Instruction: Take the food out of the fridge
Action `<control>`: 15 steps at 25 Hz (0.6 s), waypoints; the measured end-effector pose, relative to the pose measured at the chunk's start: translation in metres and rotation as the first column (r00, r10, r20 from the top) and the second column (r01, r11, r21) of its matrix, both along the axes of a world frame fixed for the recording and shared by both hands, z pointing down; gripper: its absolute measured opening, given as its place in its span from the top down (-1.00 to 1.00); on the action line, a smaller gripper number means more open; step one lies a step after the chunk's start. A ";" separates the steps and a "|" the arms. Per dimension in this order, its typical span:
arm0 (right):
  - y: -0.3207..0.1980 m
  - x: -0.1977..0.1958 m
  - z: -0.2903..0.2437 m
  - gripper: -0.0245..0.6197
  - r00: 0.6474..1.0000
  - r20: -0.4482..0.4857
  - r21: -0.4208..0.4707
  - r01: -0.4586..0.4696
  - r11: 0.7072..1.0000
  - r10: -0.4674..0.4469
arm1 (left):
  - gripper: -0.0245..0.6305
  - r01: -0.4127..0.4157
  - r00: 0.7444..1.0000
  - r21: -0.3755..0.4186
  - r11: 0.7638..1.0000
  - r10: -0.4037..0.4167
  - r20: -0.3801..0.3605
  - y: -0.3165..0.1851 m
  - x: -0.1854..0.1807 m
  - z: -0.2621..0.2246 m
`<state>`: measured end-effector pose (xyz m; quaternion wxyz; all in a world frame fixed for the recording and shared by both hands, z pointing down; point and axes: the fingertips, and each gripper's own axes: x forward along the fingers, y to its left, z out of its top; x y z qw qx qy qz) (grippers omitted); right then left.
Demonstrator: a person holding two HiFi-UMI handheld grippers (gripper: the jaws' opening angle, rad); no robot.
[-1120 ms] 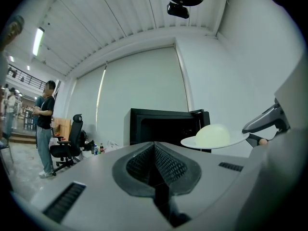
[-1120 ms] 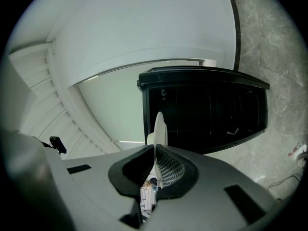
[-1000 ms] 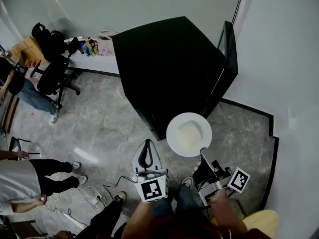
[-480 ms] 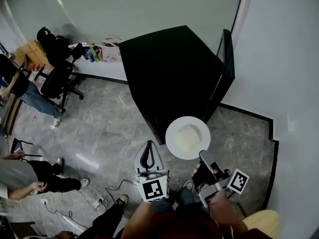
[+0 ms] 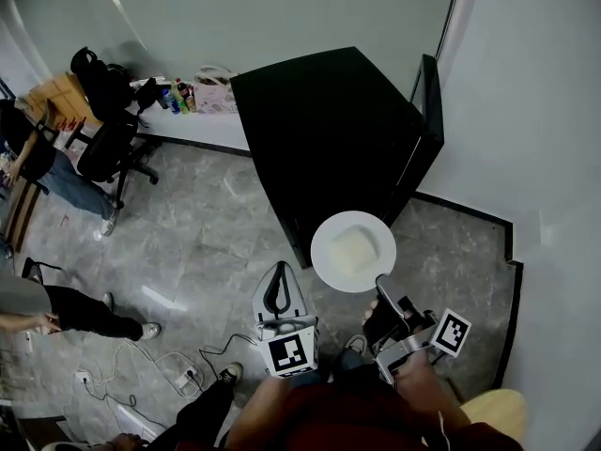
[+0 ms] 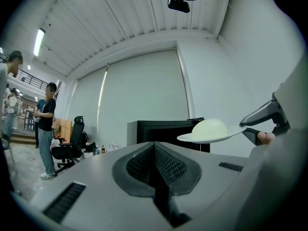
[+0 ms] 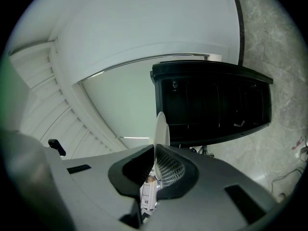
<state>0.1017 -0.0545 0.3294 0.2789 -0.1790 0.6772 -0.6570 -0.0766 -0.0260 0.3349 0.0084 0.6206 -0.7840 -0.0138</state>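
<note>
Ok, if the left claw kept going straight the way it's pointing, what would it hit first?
Most likely the fridge, which stands dead ahead of the shut left claw. The plate sits off to the right of that line. How far away the fridge is, I can't judge.

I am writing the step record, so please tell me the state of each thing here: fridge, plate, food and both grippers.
fridge: door open, inside dark.
plate: outside the fridge, held in the air by its rim.
food: pale mound resting on the plate.
right gripper: shut on the plate's rim.
left gripper: shut, nothing between its jaws.
</note>
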 end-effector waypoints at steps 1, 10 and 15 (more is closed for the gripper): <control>0.001 -0.001 -0.001 0.83 1.000 -0.001 0.002 0.001 1.000 -0.001 | 0.88 -0.002 1.000 -0.013 1.000 0.002 0.007 0.002 -0.002 0.001; 0.005 0.001 -0.007 0.83 1.000 -0.006 0.016 -0.002 1.000 0.002 | 0.88 -0.021 1.000 0.053 0.998 0.022 -0.021 0.004 0.000 -0.007; 0.009 0.003 -0.010 0.83 1.000 -0.004 0.026 0.002 1.000 -0.002 | 0.88 -0.030 1.000 0.041 0.999 0.030 -0.006 0.009 0.005 -0.007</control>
